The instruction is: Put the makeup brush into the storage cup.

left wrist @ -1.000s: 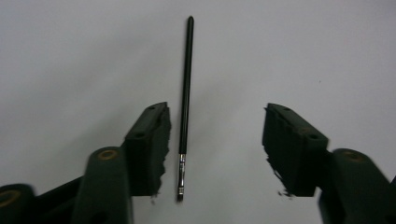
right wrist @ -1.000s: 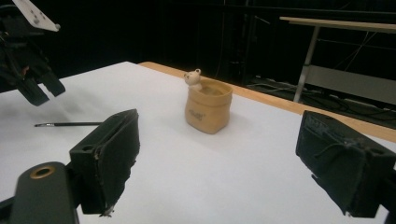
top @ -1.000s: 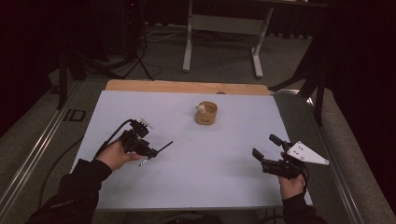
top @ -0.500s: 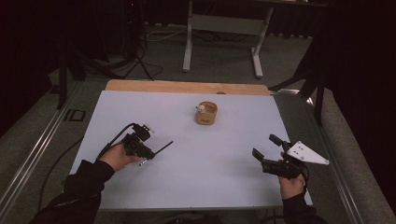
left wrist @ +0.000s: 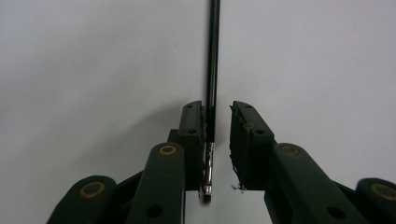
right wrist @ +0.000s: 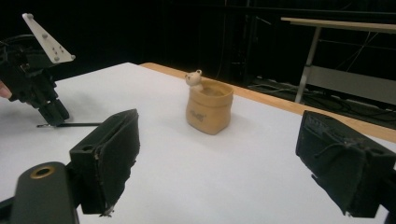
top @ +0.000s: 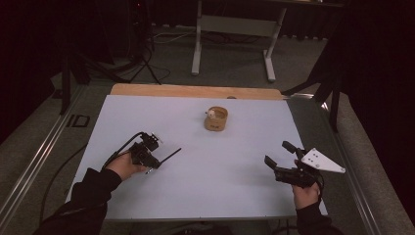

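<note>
A thin black pen (left wrist: 213, 60) with a silver end lies flat on the white table (top: 225, 181). My left gripper (left wrist: 217, 109) straddles its near end. The jaws are slightly open: the pen rests against the left pad (left wrist: 200, 126), and a gap separates it from the right pad. From above, the left gripper (top: 146, 154) is at the table's left, and the pen (top: 170, 154) points right from it. My right gripper (top: 280, 155) hovers wide open at the right, holding nothing. In the right gripper view it (right wrist: 219, 140) faces a tan cup (right wrist: 208, 109).
The tan cup (top: 216, 120), with a small bear figure on its rim, stands at the table's far middle. A wooden strip (top: 195, 91) runs along the far edge. A desk frame (top: 232, 24) and cables are on the floor beyond.
My left gripper has slid slightly toward the near edge along the pen. The pen's far tip and my right gripper have not moved.
</note>
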`<control>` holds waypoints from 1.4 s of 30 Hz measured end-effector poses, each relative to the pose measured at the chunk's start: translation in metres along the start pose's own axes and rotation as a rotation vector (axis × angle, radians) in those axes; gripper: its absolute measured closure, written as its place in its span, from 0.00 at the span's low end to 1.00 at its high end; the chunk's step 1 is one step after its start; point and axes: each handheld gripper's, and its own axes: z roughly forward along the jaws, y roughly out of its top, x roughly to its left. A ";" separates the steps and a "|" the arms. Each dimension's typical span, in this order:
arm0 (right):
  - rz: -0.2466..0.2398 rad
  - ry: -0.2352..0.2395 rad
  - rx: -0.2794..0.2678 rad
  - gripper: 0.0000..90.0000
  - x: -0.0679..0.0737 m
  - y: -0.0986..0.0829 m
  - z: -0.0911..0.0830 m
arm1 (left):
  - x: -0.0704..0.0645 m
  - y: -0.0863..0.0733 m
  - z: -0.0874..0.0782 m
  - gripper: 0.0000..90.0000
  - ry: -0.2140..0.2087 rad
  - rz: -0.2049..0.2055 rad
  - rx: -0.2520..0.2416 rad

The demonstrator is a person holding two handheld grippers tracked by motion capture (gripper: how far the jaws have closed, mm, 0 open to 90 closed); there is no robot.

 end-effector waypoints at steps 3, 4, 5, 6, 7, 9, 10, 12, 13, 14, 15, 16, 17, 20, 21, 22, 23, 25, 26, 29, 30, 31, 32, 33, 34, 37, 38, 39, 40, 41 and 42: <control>0.003 0.001 0.001 0.15 0.000 0.000 0.000 | 0.000 0.000 0.003 0.86 0.006 0.012 0.011; 0.003 0.001 0.001 0.15 0.000 0.000 0.000 | 0.000 0.000 0.003 0.87 0.006 0.012 0.011; 0.003 0.001 0.001 0.15 0.000 0.000 0.000 | 0.000 0.000 0.005 0.87 0.007 0.024 0.016; 0.001 0.001 0.000 0.15 0.000 0.000 0.000 | 0.000 0.000 0.005 0.88 0.009 0.025 0.016; 0.001 0.001 0.001 0.15 0.000 0.000 0.000 | 0.000 0.000 0.005 0.89 0.012 0.033 0.017; 0.004 0.003 0.001 0.15 0.000 0.000 0.000 | -0.002 0.001 0.005 0.89 0.025 0.055 0.025; 0.003 0.002 0.002 0.15 0.000 0.000 0.000 | -0.004 0.001 0.005 0.89 0.038 0.069 0.031; 0.004 0.003 0.001 0.15 0.000 0.000 0.000 | -0.008 0.003 0.006 0.90 0.067 0.104 0.044; 0.003 0.003 0.002 0.15 0.000 0.000 0.000 | -0.009 0.003 0.006 0.90 0.069 0.107 0.048; 0.004 0.003 0.002 0.15 0.000 0.000 0.000 | -0.009 0.004 0.007 0.92 0.069 0.106 0.051; 0.005 0.004 0.002 0.15 0.000 0.000 0.000 | -0.010 0.004 0.007 0.94 0.070 0.107 0.054; 0.005 0.004 0.002 0.15 0.000 0.000 0.000 | -0.010 0.004 0.007 0.95 0.070 0.107 0.054; 0.005 0.003 0.002 0.15 0.000 0.000 0.000 | -0.012 0.004 0.007 0.95 0.080 0.120 0.054; 0.005 0.003 0.000 0.15 0.000 0.000 0.000 | -0.012 0.004 0.006 0.96 0.081 0.124 0.052; 0.006 0.002 0.001 0.15 0.000 0.000 0.000 | -0.011 0.004 0.006 0.96 0.074 0.122 0.049; 0.007 0.002 0.000 0.15 -0.001 0.000 0.000 | -0.009 0.003 0.005 0.96 0.065 0.118 0.046; 0.009 0.002 0.001 0.15 -0.001 0.000 0.000 | -0.009 0.003 0.004 0.96 0.061 0.116 0.037; 0.008 0.002 0.001 0.15 -0.001 0.000 0.000 | -0.007 0.002 0.001 0.96 0.037 0.113 0.010; 0.008 0.002 0.000 0.15 -0.001 0.000 0.000 | -0.006 0.002 -0.001 0.96 0.035 0.118 -0.006; 0.008 0.002 0.002 0.15 -0.001 0.000 0.000 | -0.004 0.001 -0.008 0.96 -0.021 0.125 -0.059; 0.012 0.002 0.003 0.15 -0.001 0.000 0.000 | -0.004 0.001 -0.009 0.96 -0.026 0.130 -0.066; 0.012 0.001 0.003 0.15 -0.001 -0.001 0.000 | -0.004 0.001 -0.011 0.96 -0.035 0.126 -0.061; 0.012 0.001 0.003 0.15 -0.002 -0.001 0.000 | -0.004 0.002 -0.012 0.96 -0.039 0.118 -0.066; 0.013 0.002 0.002 0.15 -0.002 -0.001 0.000 | -0.004 0.002 -0.013 0.96 -0.044 0.119 -0.068; 0.013 0.001 0.003 0.15 -0.002 0.000 0.000 | -0.006 0.002 -0.014 0.96 -0.038 0.128 -0.069; 0.014 0.002 0.002 0.15 -0.002 -0.001 0.000 | -0.009 0.004 -0.017 0.96 -0.047 0.147 -0.065; 0.015 0.002 0.003 0.15 -0.002 -0.001 0.001 | -0.010 0.004 -0.018 0.96 -0.054 0.152 -0.062; 0.014 0.002 0.005 0.15 -0.002 -0.001 0.001 | -0.011 0.005 -0.019 0.96 -0.061 0.157 -0.065; 0.013 0.002 0.005 0.15 -0.002 0.000 0.001 | -0.013 0.005 -0.020 0.96 -0.066 0.162 -0.063; 0.014 0.001 0.004 0.15 -0.001 0.000 0.000 | -0.014 0.006 -0.022 0.96 -0.068 0.170 -0.061; 0.014 0.002 0.004 0.16 -0.001 0.000 0.000 | -0.015 0.007 -0.023 0.96 -0.068 0.171 -0.062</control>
